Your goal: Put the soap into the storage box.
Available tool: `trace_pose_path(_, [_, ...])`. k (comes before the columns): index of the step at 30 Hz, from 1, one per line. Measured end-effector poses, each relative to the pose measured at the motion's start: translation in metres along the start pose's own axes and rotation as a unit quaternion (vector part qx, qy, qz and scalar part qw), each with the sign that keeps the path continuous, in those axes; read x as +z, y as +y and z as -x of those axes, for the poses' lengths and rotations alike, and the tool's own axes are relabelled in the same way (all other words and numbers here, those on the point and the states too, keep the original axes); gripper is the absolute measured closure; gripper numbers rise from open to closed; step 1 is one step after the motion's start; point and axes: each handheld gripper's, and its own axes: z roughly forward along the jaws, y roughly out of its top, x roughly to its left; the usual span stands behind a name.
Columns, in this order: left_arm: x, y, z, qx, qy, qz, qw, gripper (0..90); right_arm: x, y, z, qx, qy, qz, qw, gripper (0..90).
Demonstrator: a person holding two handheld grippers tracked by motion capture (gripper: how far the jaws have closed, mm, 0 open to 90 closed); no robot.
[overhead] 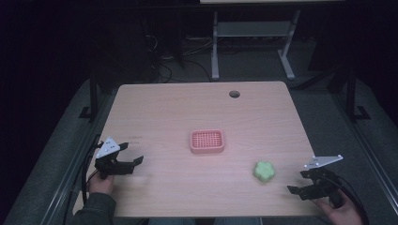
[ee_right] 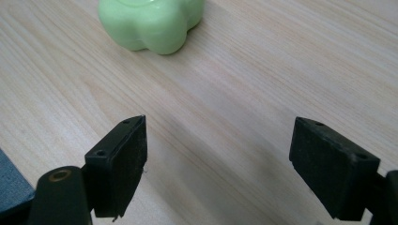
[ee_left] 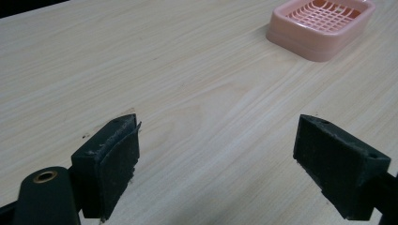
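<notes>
On the pale wood-grain rectangular table [overhead: 164,112], which carries a small round cable hole near its far edge, the layout is sparse. Largest item on it: a pink plastic slatted soap dish [overhead: 207,141], rectangular with rounded corners, sitting near the centre; it also appears at the upper right of the left gripper view [ee_left: 321,26]. Next: a pale green flower-shaped bar of soap [overhead: 264,171], lobed outline, glossy surface, lying flat on the table to the right of the dish and nearer the person, well apart from the dish. The right gripper [overhead: 305,183] sits just right of the soap near the table's front right corner, jaws spread wide and empty; in the right gripper view the soap [ee_right: 151,21] lies ahead of the jaws and a little to their left, not touched. The left gripper [overhead: 129,161] rests near the front left edge, jaws likewise apart with nothing between them, pointing roughly toward the dish. Handling judgement: the soap looks light, rigid and smooth, so likely slippery under the pads; the rounded lobes would let it twist or squirt out if pinched on the bulges. Best hold appears to be across the body with the pads seated in two opposite notches between lobes, low on the sides, closing gently. Soap seems the piece in hand, the dish its probable seat.
</notes>
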Motion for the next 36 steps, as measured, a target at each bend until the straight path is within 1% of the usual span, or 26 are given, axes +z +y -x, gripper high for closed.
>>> trace_pose_path(8, [0.000,0.000,0.000,0.003,-0.003,-0.005,1.0000,14.4,0.002,0.004,-0.003,-0.001,0.003,-0.006,1.0000,19.0])
trace_pose_path(10, [0.000,0.000,0.000,0.005,-0.002,-0.005,1.0000,14.4,0.001,0.006,-0.005,-0.006,0.000,-0.008,0.9999,18.9])
trace_pose_path(12, [-0.002,0.000,-0.001,0.001,-0.005,-0.005,1.0000,14.4,0.000,0.009,-0.007,-0.012,-0.001,-0.009,0.9999,18.8])
trace_pose_path(15, [-0.003,0.000,0.000,0.000,-0.005,-0.002,1.0000,14.4,0.000,0.014,-0.009,-0.015,0.003,-0.012,0.9998,18.6])
trace_pose_path(16, [-0.003,0.000,0.000,0.004,-0.004,0.000,1.0000,14.4,0.000,0.015,-0.009,-0.017,0.003,-0.015,0.9997,18.6])
trace_pose_path(17, [-0.004,0.000,0.000,0.004,-0.004,-0.001,1.0000,14.4,0.001,0.017,-0.010,-0.020,0.005,-0.018,0.9996,18.4])
trace_pose_path(19, [-0.004,0.000,0.000,0.003,-0.006,-0.002,1.0000,14.4,0.001,0.019,-0.012,-0.023,0.002,-0.021,0.9995,18.5])
trace_pose_path(25, [-0.003,0.000,0.000,0.004,-0.004,0.000,1.0000,14.4,-0.003,0.027,-0.016,-0.036,0.003,-0.024,0.9991,18.8])
trace_pose_path(26, [-0.004,0.000,0.000,0.002,-0.004,0.000,1.0000,14.4,-0.003,0.030,-0.017,-0.038,0.003,-0.029,0.9988,18.8])
trace_pose_path(29, [-0.004,0.000,0.000,0.001,-0.004,0.002,1.0000,14.4,-0.002,0.033,-0.018,-0.043,0.003,-0.034,0.9985,18.8])
trace_pose_path(30, [-0.004,0.000,0.000,0.001,-0.004,0.003,1.0000,14.4,-0.002,0.038,-0.020,-0.049,0.004,-0.038,0.9981,18.8])
trace_pose_path(34, [-0.004,0.000,0.000,0.000,-0.004,0.005,1.0000,14.4,-0.001,0.047,-0.024,-0.061,0.002,-0.044,0.9971,19.3])
trace_pose_path(35, [-0.005,0.000,-0.001,0.000,-0.003,0.002,1.0000,14.4,-0.001,0.050,-0.025,-0.065,0.002,-0.043,0.9970,19.2])
trace_pose_path(36, [-0.005,0.000,-0.001,0.000,-0.003,0.002,1.0000,14.4,-0.001,0.050,-0.025,-0.065,0.002,-0.043,0.9970,19.2])
